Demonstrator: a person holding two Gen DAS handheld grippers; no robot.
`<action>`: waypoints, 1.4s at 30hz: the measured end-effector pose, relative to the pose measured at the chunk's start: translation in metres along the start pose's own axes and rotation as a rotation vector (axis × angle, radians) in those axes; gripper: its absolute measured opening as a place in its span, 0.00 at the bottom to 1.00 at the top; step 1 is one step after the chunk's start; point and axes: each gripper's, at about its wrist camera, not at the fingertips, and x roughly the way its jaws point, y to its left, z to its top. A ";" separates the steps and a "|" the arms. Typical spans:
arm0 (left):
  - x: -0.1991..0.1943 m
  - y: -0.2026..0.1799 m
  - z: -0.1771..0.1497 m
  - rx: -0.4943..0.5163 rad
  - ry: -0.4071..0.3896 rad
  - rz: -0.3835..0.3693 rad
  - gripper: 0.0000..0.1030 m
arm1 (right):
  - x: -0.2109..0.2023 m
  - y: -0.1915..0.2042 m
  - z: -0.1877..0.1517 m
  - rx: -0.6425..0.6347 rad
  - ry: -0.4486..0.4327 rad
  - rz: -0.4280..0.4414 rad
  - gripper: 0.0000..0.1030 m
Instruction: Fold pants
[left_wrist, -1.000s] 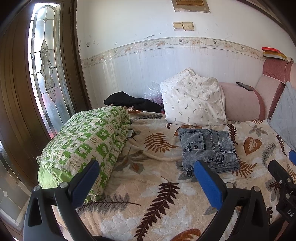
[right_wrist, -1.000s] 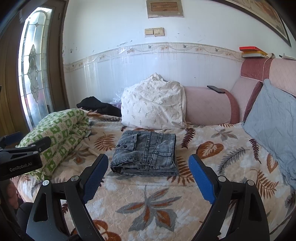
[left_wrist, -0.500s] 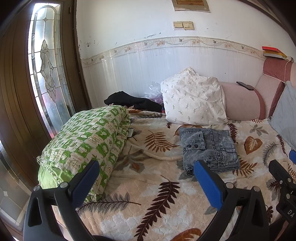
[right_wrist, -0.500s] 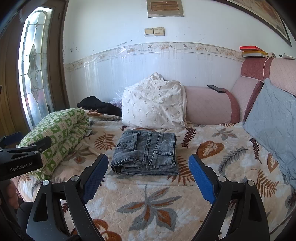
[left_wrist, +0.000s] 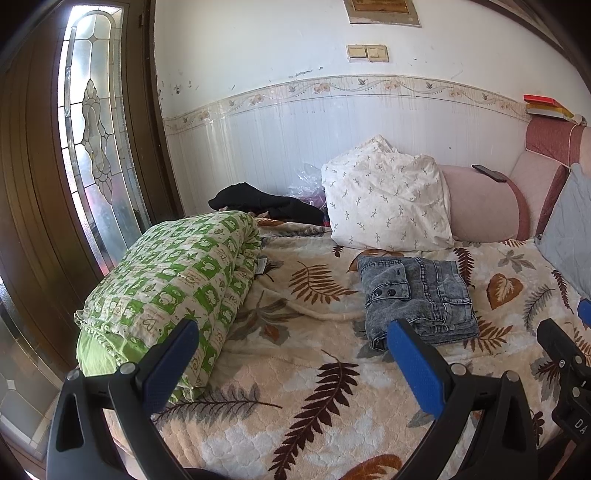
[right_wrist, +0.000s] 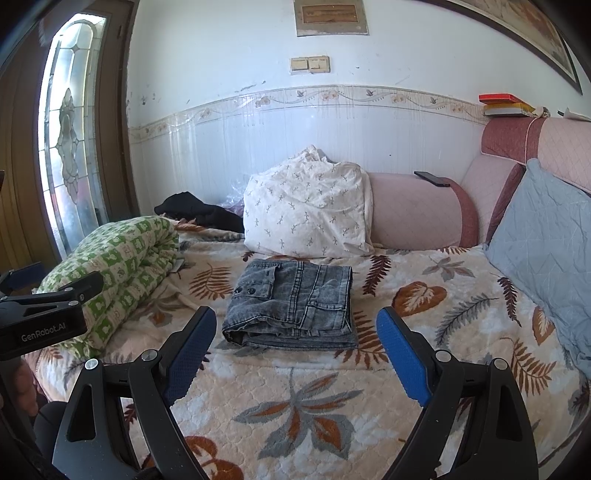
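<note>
Grey denim pants lie folded into a compact rectangle on the leaf-patterned bedspread; they also show in the right wrist view. My left gripper is open and empty, held above the bed, nearer than the pants and to their left. My right gripper is open and empty, held just in front of the pants without touching them. The left gripper's body shows at the left edge of the right wrist view.
A rolled green-and-white quilt lies at the left of the bed. A white patterned pillow and a pink bolster stand against the wall, with black clothing beside them. A grey-blue cushion leans at the right.
Both grippers have drawn back slightly from the folded pants. Both stay open and empty, and the pants have not moved.
</note>
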 end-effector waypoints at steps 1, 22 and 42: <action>0.000 0.000 0.000 -0.001 -0.002 -0.001 1.00 | 0.000 0.000 0.001 0.001 -0.001 0.000 0.87; 0.001 0.005 -0.003 -0.037 0.010 -0.025 1.00 | 0.004 0.012 0.002 -0.047 0.014 -0.004 0.87; -0.021 0.033 -0.010 -0.103 -0.019 -0.049 1.00 | -0.015 0.037 0.011 -0.098 -0.015 -0.012 0.87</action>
